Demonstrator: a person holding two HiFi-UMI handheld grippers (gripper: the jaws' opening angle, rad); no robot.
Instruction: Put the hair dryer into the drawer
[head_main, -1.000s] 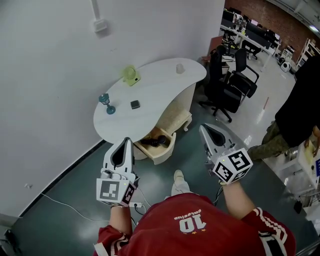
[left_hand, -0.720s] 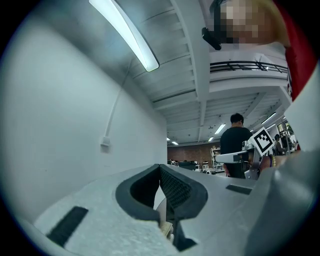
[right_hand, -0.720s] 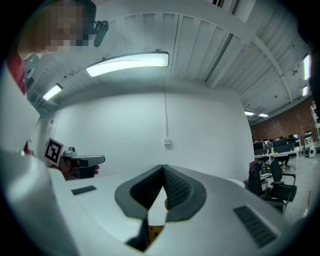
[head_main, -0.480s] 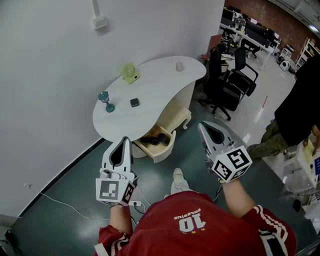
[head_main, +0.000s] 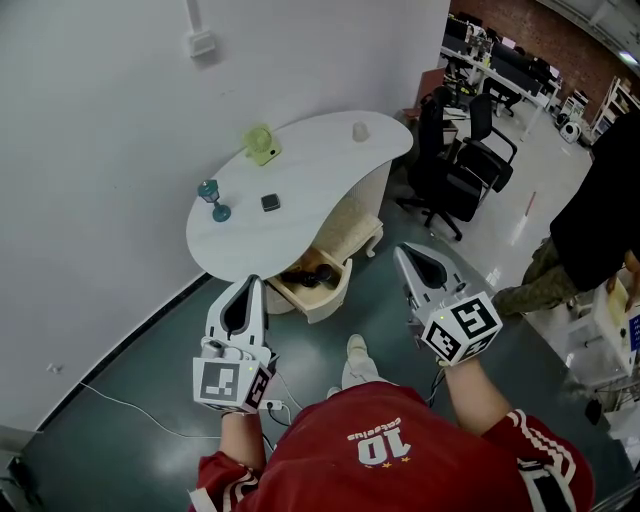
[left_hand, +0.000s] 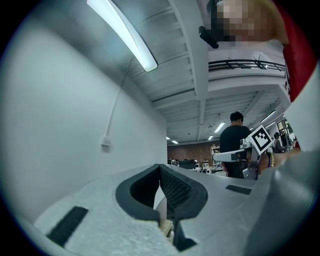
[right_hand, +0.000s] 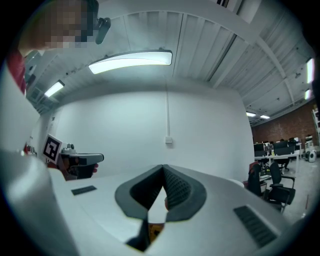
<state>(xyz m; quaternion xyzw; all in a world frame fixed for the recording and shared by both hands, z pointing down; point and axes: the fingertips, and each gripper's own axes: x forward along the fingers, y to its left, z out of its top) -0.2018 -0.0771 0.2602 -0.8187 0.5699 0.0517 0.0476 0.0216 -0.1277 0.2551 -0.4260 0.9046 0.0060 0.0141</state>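
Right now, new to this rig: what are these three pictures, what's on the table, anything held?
No robot: a person holds a two-jaw tool in each hand. The wide picture is from a camera on the person's head, looking down at the left hand-held gripper and the right hand-held gripper. The other two come from a camera on each, looking along its jaws; both pairs are shut on nothing. The white table carries a green item, a blue glass, a small dark block and a white cup. Under it, an open drawer holds a dark thing, likely the hair dryer.
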